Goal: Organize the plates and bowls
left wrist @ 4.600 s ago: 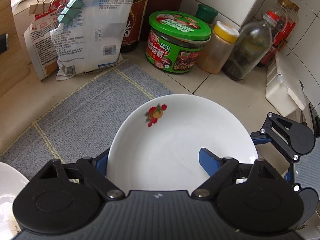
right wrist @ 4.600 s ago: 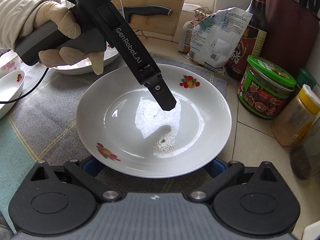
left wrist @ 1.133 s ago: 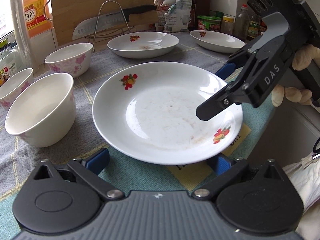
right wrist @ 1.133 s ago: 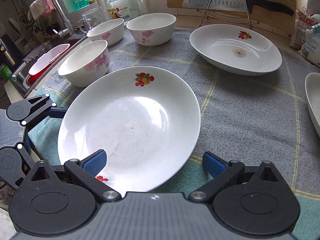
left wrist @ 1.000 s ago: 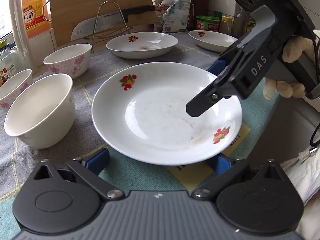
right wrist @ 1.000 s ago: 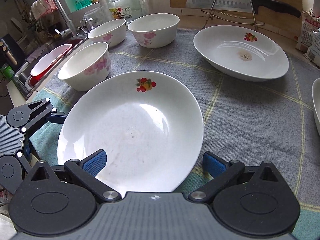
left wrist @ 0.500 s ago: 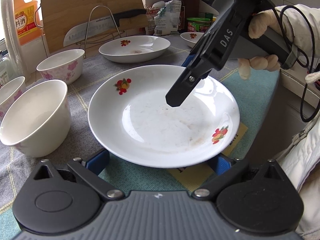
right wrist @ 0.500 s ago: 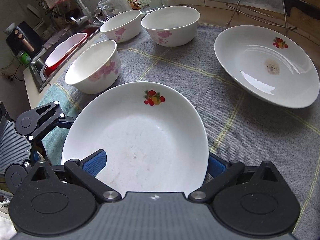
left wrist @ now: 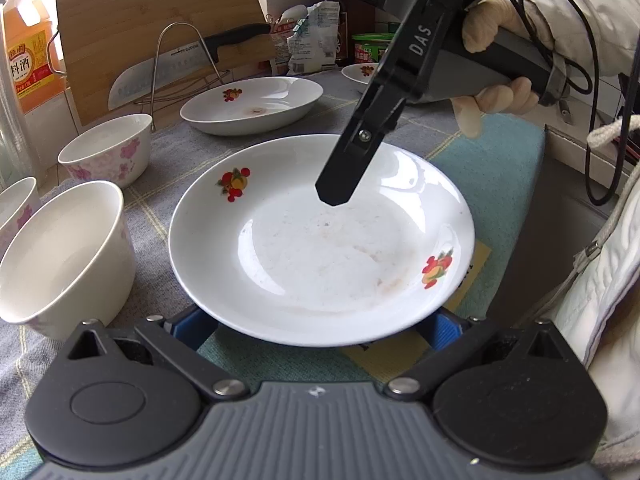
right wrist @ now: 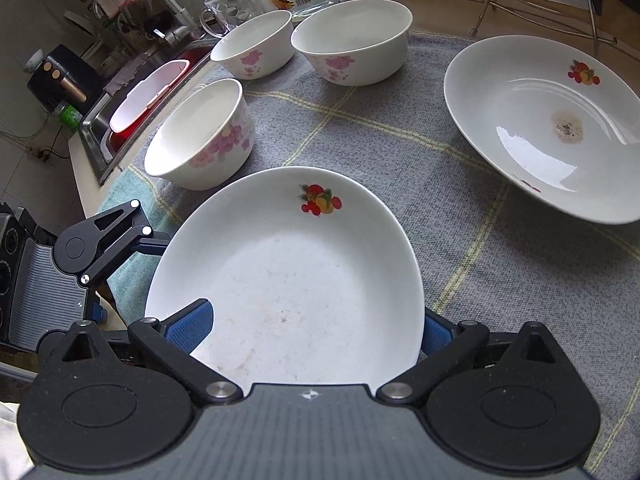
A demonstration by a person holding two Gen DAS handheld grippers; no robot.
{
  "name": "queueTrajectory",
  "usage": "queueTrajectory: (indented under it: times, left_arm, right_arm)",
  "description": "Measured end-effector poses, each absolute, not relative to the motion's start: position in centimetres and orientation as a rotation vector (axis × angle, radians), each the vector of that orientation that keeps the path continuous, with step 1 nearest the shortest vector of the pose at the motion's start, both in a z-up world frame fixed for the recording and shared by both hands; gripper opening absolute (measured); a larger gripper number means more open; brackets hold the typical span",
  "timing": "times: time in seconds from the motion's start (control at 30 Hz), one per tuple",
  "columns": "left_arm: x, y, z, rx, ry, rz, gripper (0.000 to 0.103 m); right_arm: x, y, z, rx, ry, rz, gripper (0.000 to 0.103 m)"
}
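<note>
**A:** Plates and bowls are all spread out singly on the cloth-covered counter (right wrist: 460, 208); nothing is stacked, so I judge the sorting barely begun.

**B:** Left to right?

**A:** Three flowered bowls near the sink-side edge: front bowl (right wrist: 200, 136), rear bowl (right wrist: 252, 44), larger bowl (right wrist: 352, 40). Then the near plate (right wrist: 288, 276) at the front edge, a second plate (right wrist: 544, 124) toward the back, and a third plate (left wrist: 362, 73) by the far corner.

**B:** And the grippers?

**A:** Left gripper (left wrist: 316, 326): fingers spread wide on either side of the near plate's rim, beneath it, not pinching. Right gripper (right wrist: 316, 328): fingers apart, one above the rim, one below, not closed on it.

**B:** Orientation?

**A:** Round, no long axis; it sits hollow upward, roughly level.
</note>
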State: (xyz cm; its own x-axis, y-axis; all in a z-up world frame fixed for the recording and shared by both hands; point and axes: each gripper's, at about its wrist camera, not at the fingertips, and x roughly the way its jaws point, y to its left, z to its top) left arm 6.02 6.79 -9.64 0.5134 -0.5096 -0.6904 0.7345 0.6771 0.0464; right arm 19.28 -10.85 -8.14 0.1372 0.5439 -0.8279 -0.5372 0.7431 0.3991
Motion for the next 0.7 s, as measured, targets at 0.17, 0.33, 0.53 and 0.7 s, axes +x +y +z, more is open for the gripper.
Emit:
queueTrajectory:
  times: [0.17, 0.33, 0.53, 0.7]
  left_arm:
    - [6.25, 6.87, -9.64, 0.352, 0.71, -0.781, 0.103]
    - [6.41, 6.87, -9.62, 0.356, 0.712, -0.786, 0.103]
    - [6.56, 6.72, -9.52, 0.362, 0.719, -0.784, 0.102]
    - [6.33, 6.38, -9.19, 0.388, 0.713, -0.778, 0.102]
  right_arm:
    - [19.87, -10.85, -8.14, 0.039, 1.237, 0.792, 0.103]
    - [19.95, -10.65, -8.14, 0.035, 1.25, 0.796, 0.103]
    - [19.85, -10.57, -8.11, 0.016, 1.251, 0.795, 0.103]
    - [19.76, -10.59, -8.11, 0.007, 1.258, 0.795, 0.103]
